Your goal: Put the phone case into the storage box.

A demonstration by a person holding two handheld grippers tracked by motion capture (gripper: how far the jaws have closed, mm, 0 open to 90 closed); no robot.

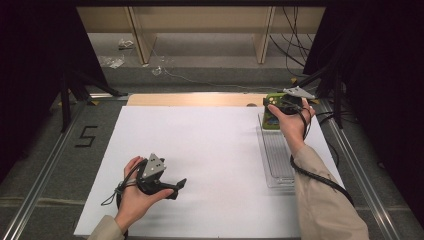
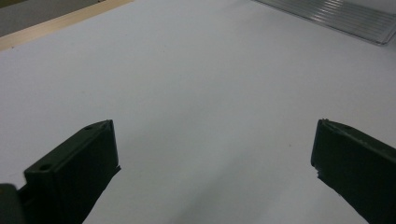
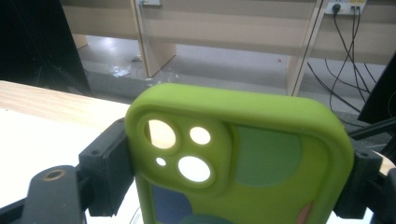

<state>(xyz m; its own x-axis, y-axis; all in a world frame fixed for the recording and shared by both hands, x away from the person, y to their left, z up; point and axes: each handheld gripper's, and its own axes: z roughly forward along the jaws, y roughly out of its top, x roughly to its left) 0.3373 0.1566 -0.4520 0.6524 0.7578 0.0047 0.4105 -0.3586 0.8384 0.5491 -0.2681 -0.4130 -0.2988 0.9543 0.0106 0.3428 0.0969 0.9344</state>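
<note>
Green phone case clamped across its side edges by the right gripper, above the far end of the clear tray
Likely light, flexible, grippy; side edges suit. Left gripper gapes empty over white sheet

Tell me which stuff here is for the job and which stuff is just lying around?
For the job:
- green phone case, clamped in the right tongs
- clear ribbed tray below it
- left tongs, open over the white sheet

Just lying around:
- plastic scraps on the floor
- cables
- the taped 5
</note>
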